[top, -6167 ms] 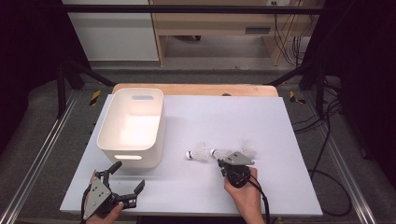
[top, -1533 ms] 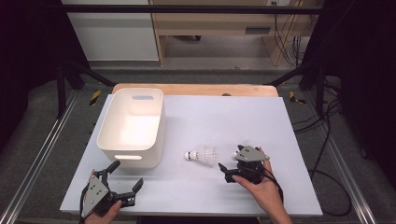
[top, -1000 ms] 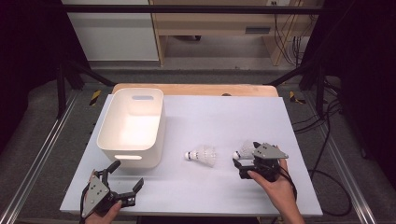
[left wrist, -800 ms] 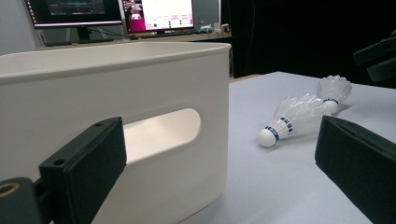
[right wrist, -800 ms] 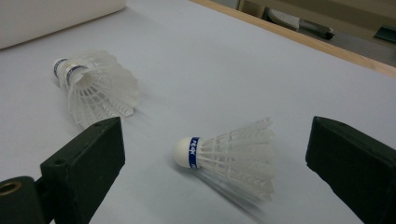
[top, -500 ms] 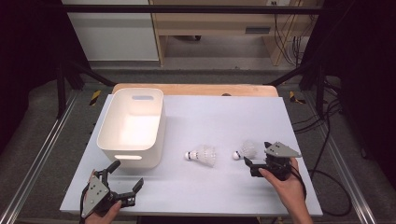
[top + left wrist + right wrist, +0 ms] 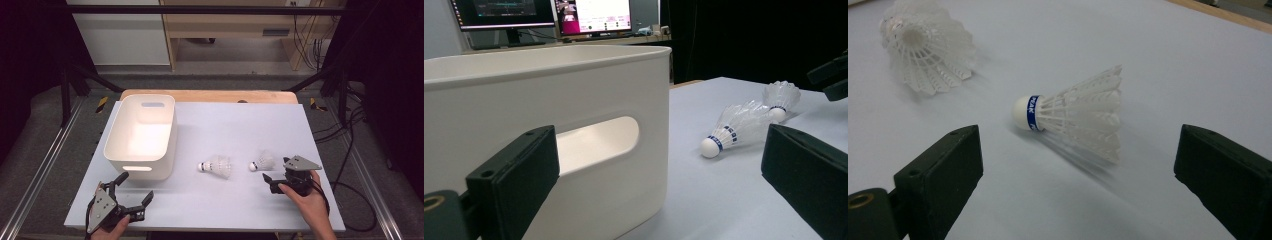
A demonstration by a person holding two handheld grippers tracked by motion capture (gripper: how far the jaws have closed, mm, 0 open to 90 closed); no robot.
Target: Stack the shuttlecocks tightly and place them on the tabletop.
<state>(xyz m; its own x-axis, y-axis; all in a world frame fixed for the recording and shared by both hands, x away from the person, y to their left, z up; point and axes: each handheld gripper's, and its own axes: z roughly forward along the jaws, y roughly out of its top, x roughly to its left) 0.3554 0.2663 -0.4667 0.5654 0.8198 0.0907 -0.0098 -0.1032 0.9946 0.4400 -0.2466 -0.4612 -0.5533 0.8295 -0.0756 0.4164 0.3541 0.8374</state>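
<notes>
Your right gripper [image 7: 272, 181] sits low on the counter [image 7: 300, 120] with its jaws spread wide, aimed at the near shuttlecock [image 7: 1073, 117], which lies on its side just ahead of them, untouched. The second shuttlecock [image 7: 216, 166] lies beside it, toward the white bin [image 7: 141, 134]. Your left gripper [image 7: 131, 192] rests near the bin's front wall, jaws wide and holding nothing.

Beyond the left tool [image 7: 659, 185], the bin [image 7: 549, 125] is cut off at the frame's left edge; monitor [image 7: 594, 15] text is blurred.
</notes>
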